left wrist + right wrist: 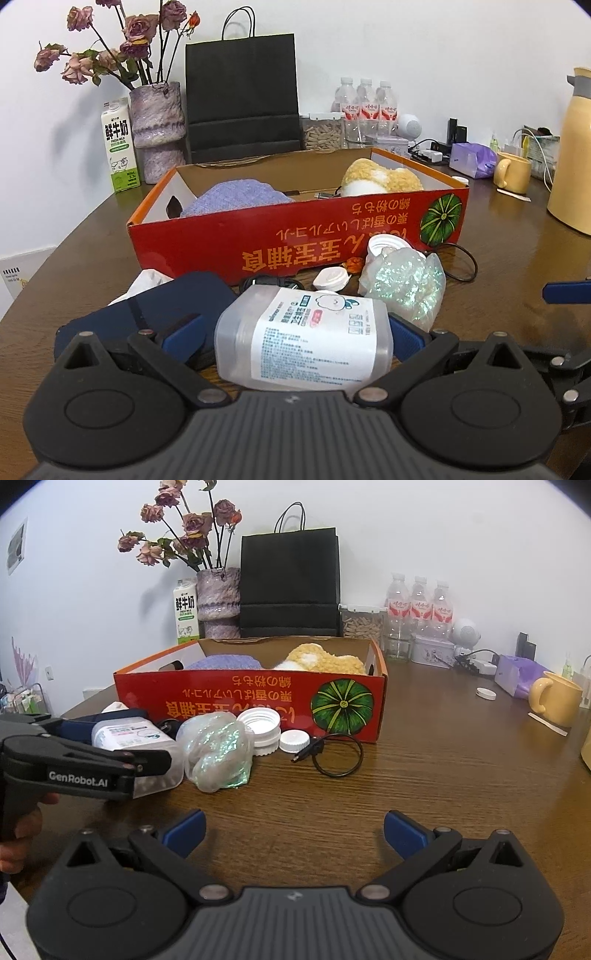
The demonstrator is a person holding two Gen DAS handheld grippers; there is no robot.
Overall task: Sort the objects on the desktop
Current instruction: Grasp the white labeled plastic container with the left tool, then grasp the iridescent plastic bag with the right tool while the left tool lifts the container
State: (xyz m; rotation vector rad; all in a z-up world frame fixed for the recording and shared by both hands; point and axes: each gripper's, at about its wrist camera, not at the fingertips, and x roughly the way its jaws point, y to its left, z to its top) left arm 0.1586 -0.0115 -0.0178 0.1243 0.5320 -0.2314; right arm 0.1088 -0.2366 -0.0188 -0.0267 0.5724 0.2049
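The clear plastic swab box with a white label, lying on the brown wooden surface before the red cardboard box, is bracketed by the left gripper, whose fingers cannot be confirmed clamped, so it could be squeezed out sideways, while the right gripper is held apart and empty.

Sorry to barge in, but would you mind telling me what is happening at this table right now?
A person with a gripper in each hand is tidying a cluttered wooden table. The left gripper is around a clear plastic bottle lying on its side, in front of a red cardboard box that already holds a purple cloth and a yellow plush toy. The right gripper is open and empty above bare table. A shiny plastic bag, white lids and a black cable lie outside the box.
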